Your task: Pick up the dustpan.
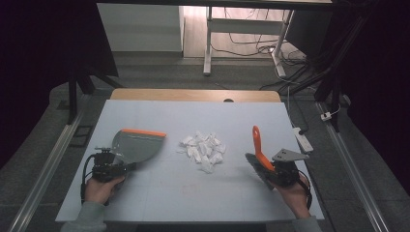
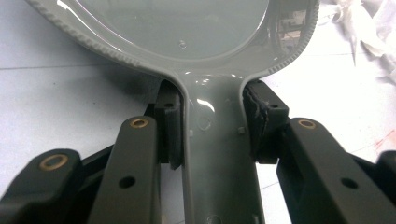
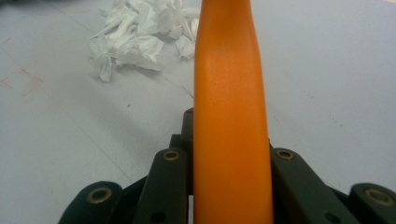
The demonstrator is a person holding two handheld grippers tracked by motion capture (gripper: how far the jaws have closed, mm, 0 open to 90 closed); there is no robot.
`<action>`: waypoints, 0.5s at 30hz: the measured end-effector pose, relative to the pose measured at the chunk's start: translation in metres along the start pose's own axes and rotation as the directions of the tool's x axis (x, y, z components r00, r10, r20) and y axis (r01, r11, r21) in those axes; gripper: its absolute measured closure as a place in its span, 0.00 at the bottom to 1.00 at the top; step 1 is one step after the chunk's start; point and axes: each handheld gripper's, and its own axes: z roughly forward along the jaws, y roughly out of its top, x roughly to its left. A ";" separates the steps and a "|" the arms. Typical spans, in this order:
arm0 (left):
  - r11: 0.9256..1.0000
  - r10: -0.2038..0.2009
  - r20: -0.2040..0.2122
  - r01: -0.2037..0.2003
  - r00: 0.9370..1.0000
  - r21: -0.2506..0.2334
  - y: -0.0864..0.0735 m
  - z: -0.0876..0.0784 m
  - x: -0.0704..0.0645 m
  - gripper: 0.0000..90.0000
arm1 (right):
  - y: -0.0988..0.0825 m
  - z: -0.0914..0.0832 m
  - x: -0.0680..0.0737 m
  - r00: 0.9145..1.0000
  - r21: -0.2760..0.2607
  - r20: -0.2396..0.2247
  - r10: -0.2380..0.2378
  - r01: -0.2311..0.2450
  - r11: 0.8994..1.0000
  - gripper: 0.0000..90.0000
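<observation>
Dustpan and brush both gripped, paper scraps piled mid-desk.

Left gripper [image 2: 212,135] was clamped on the grey handle of the dustpan [image 1: 138,145]; pan lay on the desk [image 1: 159,193] toward its left edge, orange lip facing the far edge. Right gripper [image 1: 278,175] was closed on the brush [image 1: 258,157] near the right edge, orange handle tilted up and away, dark bristles at the desk surface. Crumpled paper scraps [image 1: 203,147] sat between the two, apart from both.
</observation>
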 end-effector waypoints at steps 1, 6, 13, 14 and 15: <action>1.000 0.005 0.002 -0.005 1.000 -0.003 0.000 -0.001 0.000 0.69 | 0.000 0.000 0.000 1.000 0.000 0.000 -0.003 0.003 1.000 0.85; 1.000 -0.004 -0.001 0.004 1.000 -0.024 0.000 -0.004 0.001 0.69 | 0.000 0.000 0.000 1.000 0.000 0.001 -0.005 0.005 1.000 0.85; 0.999 -0.004 0.049 0.007 0.999 -0.047 0.001 -0.008 0.003 0.69 | 0.000 -0.001 -0.001 1.000 -0.004 0.004 0.000 0.000 1.000 0.85; 0.999 -0.005 0.052 0.007 0.999 -0.049 0.001 -0.008 0.003 0.69 | 0.000 -0.001 -0.001 1.000 -0.003 0.004 -0.001 0.001 1.000 0.85; 0.999 -0.004 0.050 0.007 0.999 -0.054 0.001 -0.009 0.002 0.69 | 0.000 -0.001 -0.001 1.000 -0.002 0.003 0.000 0.000 1.000 0.85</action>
